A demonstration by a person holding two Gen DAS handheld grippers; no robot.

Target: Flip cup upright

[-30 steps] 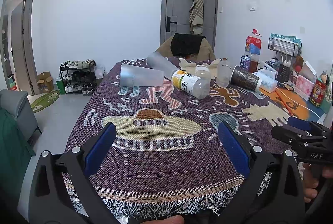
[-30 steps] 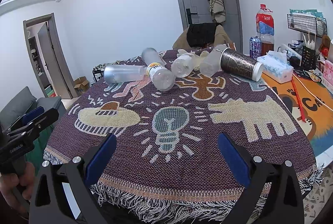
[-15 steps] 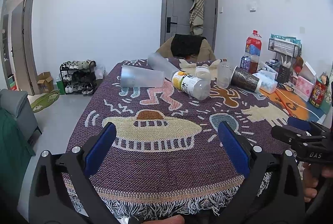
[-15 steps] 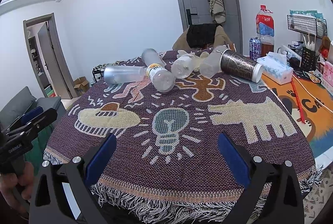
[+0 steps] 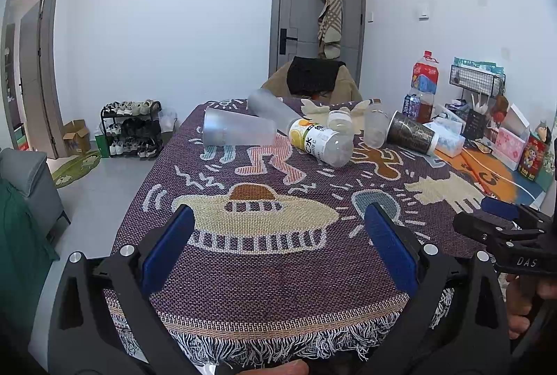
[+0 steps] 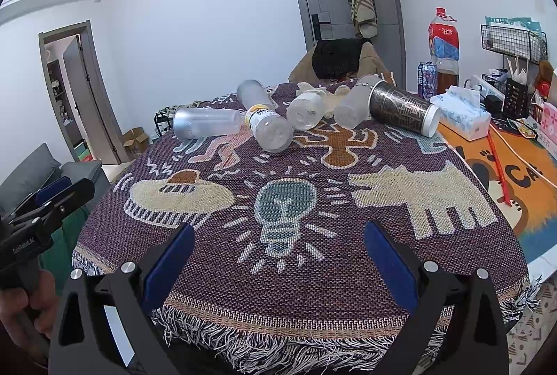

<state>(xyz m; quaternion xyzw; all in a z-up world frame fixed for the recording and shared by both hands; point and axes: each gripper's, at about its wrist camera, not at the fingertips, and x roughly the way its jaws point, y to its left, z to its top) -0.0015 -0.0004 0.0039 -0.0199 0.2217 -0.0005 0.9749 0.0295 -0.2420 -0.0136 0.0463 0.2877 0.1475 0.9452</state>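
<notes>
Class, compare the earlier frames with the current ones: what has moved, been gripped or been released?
Nothing visibly changed: both grippers, left and right, stay open and empty at the near edge of the patterned tablecloth, and the tipped cups, including the black cup, stay lying down.

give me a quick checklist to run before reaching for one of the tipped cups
1. Left hand-held gripper open and empty: ok, blue pads wide apart.
2. Right hand-held gripper open and empty: ok.
3. Cups need flipping: ok, the frosted cup and the dark patterned cup both lie on their sides.
4. Free approach over the woven cloth: ok, nothing between the grippers and the cluster.
5. Target stands apart from its neighbours: not ok, the frosted cup's end sits against the labelled bottle; the dark cup lies against a clear cup.
6. Cups empty: cannot tell for the dark one.
</notes>
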